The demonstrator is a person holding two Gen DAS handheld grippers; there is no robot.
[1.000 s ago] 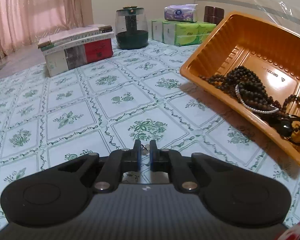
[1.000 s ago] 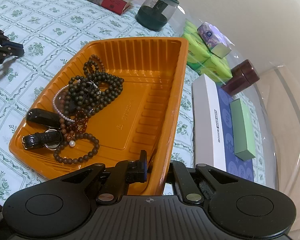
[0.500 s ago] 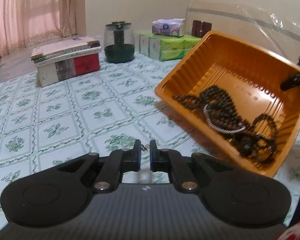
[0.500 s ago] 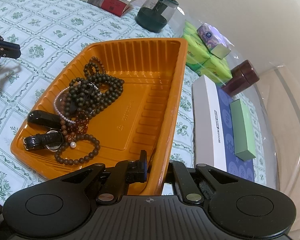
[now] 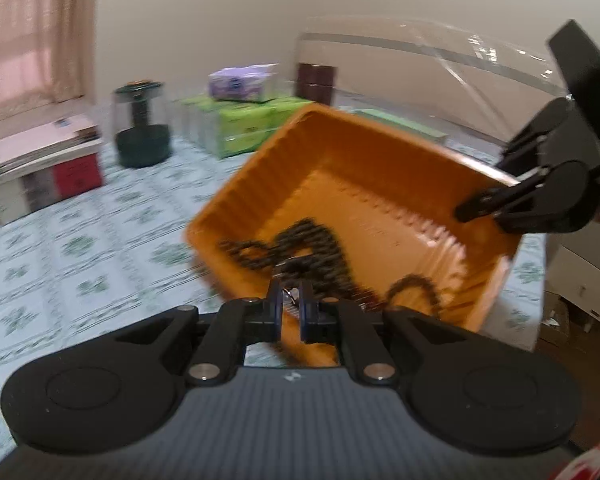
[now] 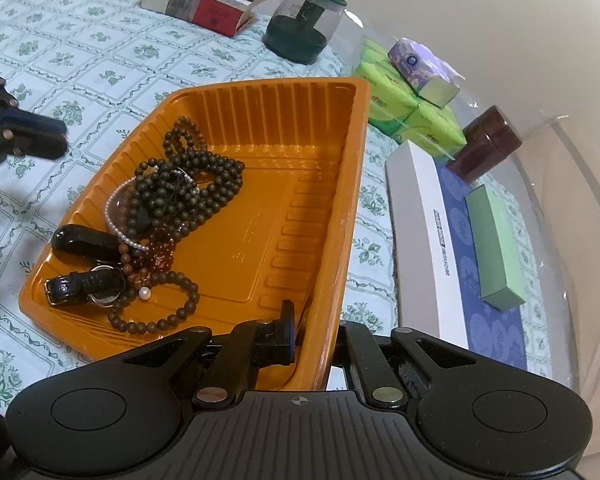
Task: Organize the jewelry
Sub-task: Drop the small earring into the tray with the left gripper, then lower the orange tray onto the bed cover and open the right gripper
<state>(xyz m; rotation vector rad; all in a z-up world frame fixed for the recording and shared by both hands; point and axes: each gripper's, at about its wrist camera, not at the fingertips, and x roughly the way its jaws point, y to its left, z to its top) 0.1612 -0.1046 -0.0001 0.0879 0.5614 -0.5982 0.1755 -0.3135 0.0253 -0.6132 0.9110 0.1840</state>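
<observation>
Currently the orange tray (image 6: pixel 308 184) is tilted, its near wall clamped between the closed jaws of the right gripper (image 6: pixel 312 344); one finger sits inside the wall and the other outside it. Most jewelry is already collected in the tray: a heap of dark bead strands (image 6: pixel 188 184), a pearl bracelet (image 6: pixel 116 220), a looped bead bracelet (image 6: pixel 160 304), a black watch strap with a ring (image 6: pixel 86 286) and a glossy black oval piece (image 6: pixel 84 242), all lying toward the low end. The left gripper (image 5: pixel 290 304) is held in front of the tray's low end, jaws nearly together on a small metallic item (image 5: pixel 290 294); its identity cannot be told because that view is blurred. Judged from this, collection is nearly complete. Remaining: place the small item in the tray and set the tray level on the green-patterned tablecloth (image 6: pixel 80 60). No other loose jewelry shows on the cloth.
</observation>
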